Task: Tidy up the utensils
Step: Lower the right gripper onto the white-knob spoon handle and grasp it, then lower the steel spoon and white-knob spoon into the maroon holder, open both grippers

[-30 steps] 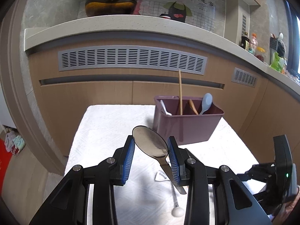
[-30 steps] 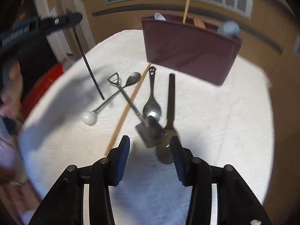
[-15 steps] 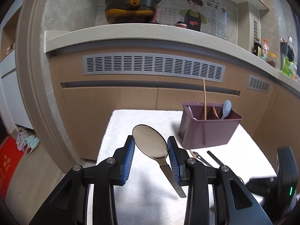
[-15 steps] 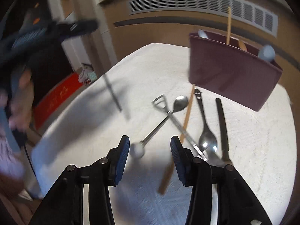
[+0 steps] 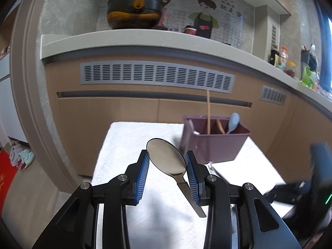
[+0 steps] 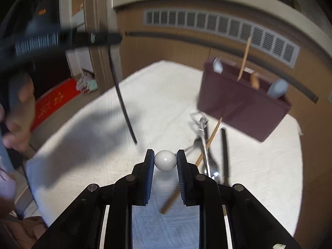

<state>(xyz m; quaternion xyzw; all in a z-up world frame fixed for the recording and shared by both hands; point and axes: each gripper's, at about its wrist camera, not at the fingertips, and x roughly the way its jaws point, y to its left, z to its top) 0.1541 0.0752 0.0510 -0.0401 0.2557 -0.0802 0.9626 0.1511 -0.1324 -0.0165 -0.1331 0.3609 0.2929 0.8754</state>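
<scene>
- Left tool (image 5: 167,167) is clamped on the bowl of a large steel spoon (image 5: 166,158), held up off the worktop (image 5: 124,145) with its black handle hanging down and to the right; the pads pinch only the bowl's curved edges, so a twist or bump could let it pivot or slide out.
- Right tool (image 6: 165,161) has its pads against both sides of the white ball end (image 6: 165,160) of a small spoon, low over the white cloth; looks like a grip, though a smooth round ball could easily squirt free.
- The rest of that small spoon lies blurred in the pile (image 6: 207,145) to the right, tangled with a wooden chopstick (image 6: 209,140) and other steel pieces, so lifting it may drag or flick its neighbours.
- The purple utensil caddy (image 5: 213,145) stands at the far right of the worktop, already holding a chopstick, a wooden piece and a pale blue spoon (image 5: 233,121).
- Both tools are working close together; the big spoon's dangling handle could clip the right tool or catch the caddy's rim on the way in.
</scene>
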